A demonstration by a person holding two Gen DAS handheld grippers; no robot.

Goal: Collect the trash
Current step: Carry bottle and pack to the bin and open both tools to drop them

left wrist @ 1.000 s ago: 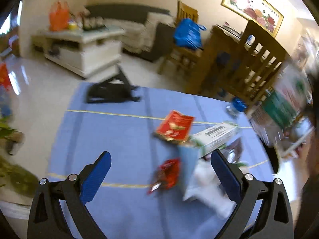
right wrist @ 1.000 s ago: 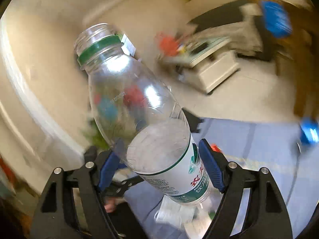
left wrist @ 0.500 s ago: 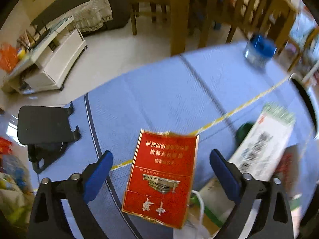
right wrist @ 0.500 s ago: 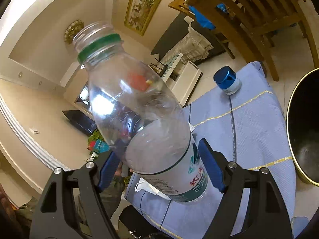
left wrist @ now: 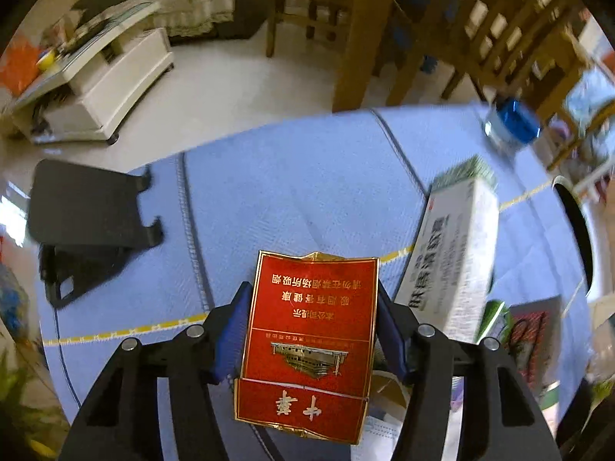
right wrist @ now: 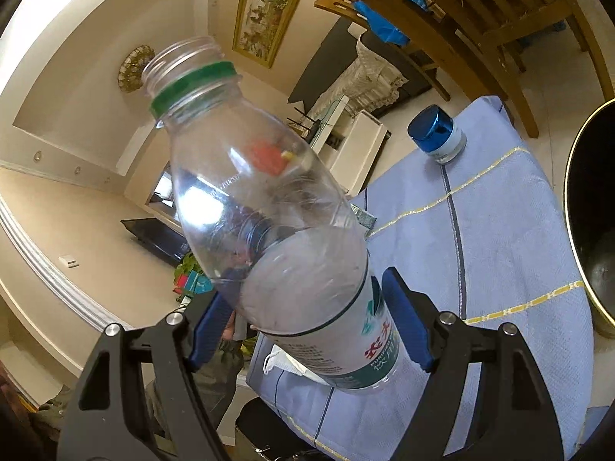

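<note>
Red cigarette pack (left wrist: 309, 340) pinched in left tool (left wrist: 311, 330) | right tool (right wrist: 307, 330) clamps plastic bottle (right wrist: 269, 230)

1 red pack (left wrist: 311, 330), 1 carton (left wrist: 453, 253), 1 bottle (right wrist: 269, 226), 1 jar (right wrist: 436, 134), 1 bin (right wrist: 592, 230), 2 tools, 1 mask (right wrist: 286, 363), 1 stand (left wrist: 84, 207).

Clear glossy plastic bottle (right wrist: 269, 238), glossy red cardboard pack (left wrist: 311, 342), woven blue cloth (left wrist: 300, 192)

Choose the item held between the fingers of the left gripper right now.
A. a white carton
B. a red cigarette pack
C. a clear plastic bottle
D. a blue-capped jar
B: in the left wrist view the red cigarette pack sits clamped between the two blue pads of the left gripper.
</note>
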